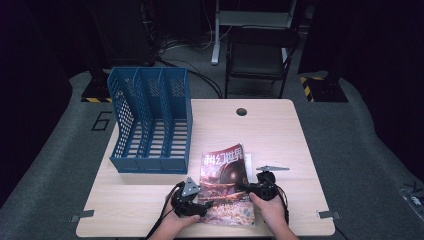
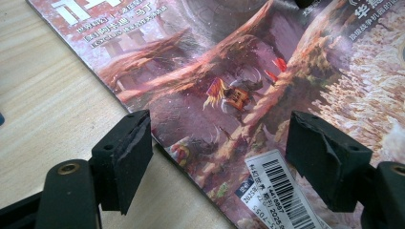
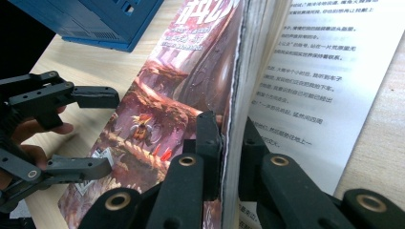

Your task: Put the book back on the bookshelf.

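The magazine lies at lower centre of the bench, its edge clamped in the right gripper while the left gripper gapes beside it; filing it in the blue rack looks undone.

**Where everything sits around the magazine**

The magazine lies flat on the tabletop, at its near edge and about midway across. Behind the magazine and to its left stands the file rack, close to the magazine's far left corner but apart from it. The left tongs sit at the magazine's near left edge, one jaw over the cover and one over the bare tabletop. The right tongs are at the magazine's right edge, with a lifted sheaf of pages between the jaws. Far behind the magazine, past the tabletop, a chair stands on the floor.
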{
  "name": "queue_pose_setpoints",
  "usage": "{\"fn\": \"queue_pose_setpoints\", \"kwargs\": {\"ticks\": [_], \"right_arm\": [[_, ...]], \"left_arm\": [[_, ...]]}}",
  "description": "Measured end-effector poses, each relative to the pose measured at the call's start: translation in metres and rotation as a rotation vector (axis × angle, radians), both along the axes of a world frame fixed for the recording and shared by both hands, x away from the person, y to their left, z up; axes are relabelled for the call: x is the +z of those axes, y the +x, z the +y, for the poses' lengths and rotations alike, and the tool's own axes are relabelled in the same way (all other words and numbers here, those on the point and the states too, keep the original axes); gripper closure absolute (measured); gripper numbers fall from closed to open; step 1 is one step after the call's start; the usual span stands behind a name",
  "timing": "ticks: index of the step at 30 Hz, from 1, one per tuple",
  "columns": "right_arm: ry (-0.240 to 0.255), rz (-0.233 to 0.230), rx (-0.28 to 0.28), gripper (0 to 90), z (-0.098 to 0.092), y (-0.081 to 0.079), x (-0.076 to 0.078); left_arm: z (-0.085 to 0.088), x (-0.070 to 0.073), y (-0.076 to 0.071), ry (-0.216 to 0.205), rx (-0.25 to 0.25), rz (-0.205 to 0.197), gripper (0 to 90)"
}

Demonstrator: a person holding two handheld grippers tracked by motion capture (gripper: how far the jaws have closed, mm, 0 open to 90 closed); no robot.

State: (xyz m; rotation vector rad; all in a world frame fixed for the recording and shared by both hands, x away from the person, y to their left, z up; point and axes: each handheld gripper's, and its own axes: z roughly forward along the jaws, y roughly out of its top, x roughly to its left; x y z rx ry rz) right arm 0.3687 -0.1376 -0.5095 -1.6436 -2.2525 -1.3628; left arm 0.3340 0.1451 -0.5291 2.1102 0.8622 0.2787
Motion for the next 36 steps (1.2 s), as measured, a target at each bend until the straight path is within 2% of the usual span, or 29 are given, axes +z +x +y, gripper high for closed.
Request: {"fn": "queue_pose_setpoints", "kwargs": {"ticks": [11, 17, 23, 31, 33, 34, 36], "right_arm": [[0.009, -0.032, 0.008, 83.9, 0.0, -0.003, 0.002], [0.009, -0.052, 0.01, 83.8, 0.0, -0.004, 0.002], [0.004, -0.074, 0.017, 84.1, 0.001, -0.006, 0.005], [0.003, -0.099, 0.016, 84.4, 0.001, -0.009, 0.008], [0.011, -0.093, 0.006, 84.8, 0.001, -0.01, 0.009], [0.01, -0.103, 0.01, 84.9, 0.0, -0.01, 0.009], [0.013, -0.108, 0.007, 85.1, -0.001, -0.012, 0.011]], "left_arm": [[0.0, 0.0, 0.002, -0.003, -0.005, -0.007, 24.1], [0.0, 0.001, 0.002, 0.006, -0.009, 0.005, 23.9], [0.0, 0.0, 0.003, -0.003, -0.006, -0.004, 23.5], [0.0, 0.002, 0.004, 0.014, -0.018, 0.013, 22.7], [0.0, 0.002, 0.004, 0.007, -0.018, 0.026, 22.8], [0.0, 0.002, 0.005, 0.015, -0.018, 0.018, 22.8], [-0.001, 0.002, 0.005, 0.0, -0.009, 0.029, 22.7]]}}
